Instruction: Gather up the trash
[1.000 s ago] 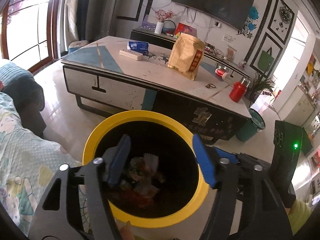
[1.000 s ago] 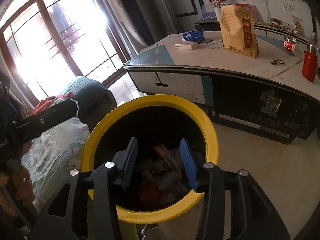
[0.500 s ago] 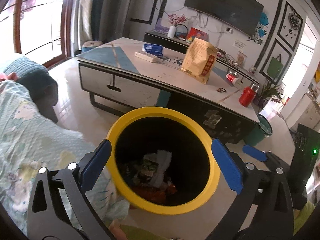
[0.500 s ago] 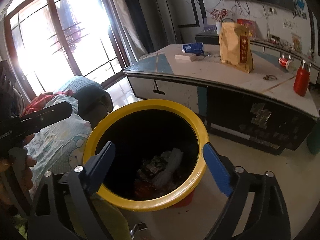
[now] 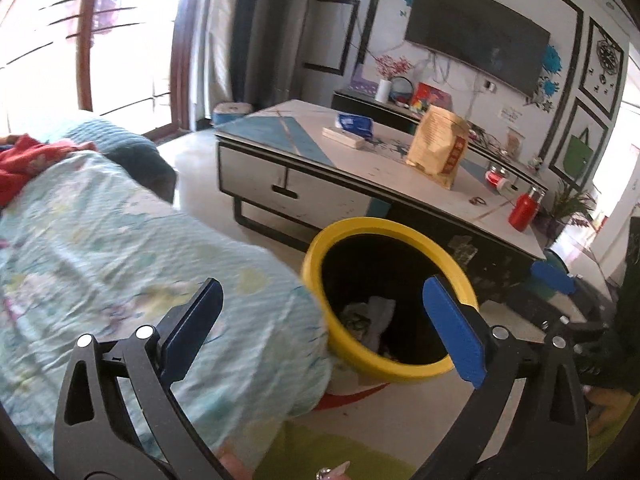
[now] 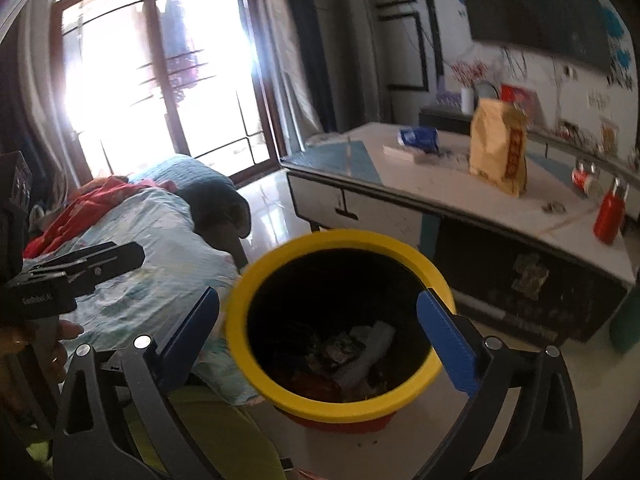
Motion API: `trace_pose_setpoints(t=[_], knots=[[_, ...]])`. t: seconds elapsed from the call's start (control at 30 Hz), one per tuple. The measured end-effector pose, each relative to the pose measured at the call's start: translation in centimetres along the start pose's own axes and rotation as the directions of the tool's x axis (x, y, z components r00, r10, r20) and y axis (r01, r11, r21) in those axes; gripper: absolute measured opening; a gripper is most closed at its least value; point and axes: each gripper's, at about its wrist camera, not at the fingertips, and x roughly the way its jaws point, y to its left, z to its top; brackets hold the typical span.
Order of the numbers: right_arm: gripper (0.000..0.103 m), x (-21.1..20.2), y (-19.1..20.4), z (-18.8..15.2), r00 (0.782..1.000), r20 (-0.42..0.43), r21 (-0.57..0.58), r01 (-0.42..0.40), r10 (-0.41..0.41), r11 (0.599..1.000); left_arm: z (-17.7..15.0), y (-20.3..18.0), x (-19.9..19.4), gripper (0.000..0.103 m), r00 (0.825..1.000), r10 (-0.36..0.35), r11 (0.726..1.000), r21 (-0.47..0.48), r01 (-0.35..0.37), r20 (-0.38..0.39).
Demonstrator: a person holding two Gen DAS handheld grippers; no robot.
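We see the round bin with a thick yellow rim and dark inside (image 5: pixel 390 300) standing on the pale glossy floor (image 5: pixel 208 184), in front of the long low table with a white and teal top (image 5: pixel 360 160) and just beside the sofa draped in a crinkled pale-green printed cover (image 5: pixel 120 248). In the left wrist view the left gripper (image 5: pixel 324 332) hangs with its jaws spread wide and nothing between them; the bin sits toward its right finger, whose flat blue pad (image 5: pixel 454 332) overlaps the near right part of the rim, while the other pad hovers over the sofa cover. In the right wrist view the right gripper (image 6: pixel 320 340) is likewise released and empty, and the bin (image 6: pixel 340 320) lies almost squarely between its two blue pads, below and beyond them. Inside the bin lies crumpled trash (image 6: pixel 360 352): a whitish wad of paper, printed wrappers and something reddish at the bottom. The bin's base looks red where it meets the floor. On the table stand a tall tan paper pouch with a red label (image 5: pixel 438 146), a glossy red bottle (image 5: pixel 524 210), a blue soft packet (image 5: pixel 354 122) beside a flat white box (image 5: pixel 344 138), and a small red-and-white can lying on its side (image 5: pixel 496 178). A dark flat television (image 5: pixel 476 54) hangs on the wall behind, and a red cloth (image 6: pixel 92 204) lies bunched on the sofa.
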Motion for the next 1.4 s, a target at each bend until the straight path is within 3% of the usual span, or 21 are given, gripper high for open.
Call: trace_pose_setpoints(t=[0.37,0.8,1.07,1.4], knots=[[0.097,-2.2,7.0,-0.3,0.993,0.109,-0.135,-0.033,0.048,0.99,-1.9,3.8,-7.0,0.092,0.988,0.093,0.995,-0.045,-0.088,0.122],[0.097,-5.4,12.7,-1.4,0.957,0.269,-0.185,-0.06,0.11,0.981,-5.4,5.4,-13.6,0.092,0.943,0.218,0.976,-0.038,-0.215,0.252],[0.097,-6.1,13.1,-2.2,0.938,0.338,-0.164,-0.023,0.078,0.986,-7.1,6.5,-15.9,0.092,0.912,0.259,0.966,-0.081,-0.246,0.319],[0.097,-5.8,13.3,-2.9,0.94,0.333,-0.179,-0.019,0.078,0.984,-7.5,6.7,-16.1,0.092,0.908,0.256,0.967,-0.1,-0.236,0.332]])
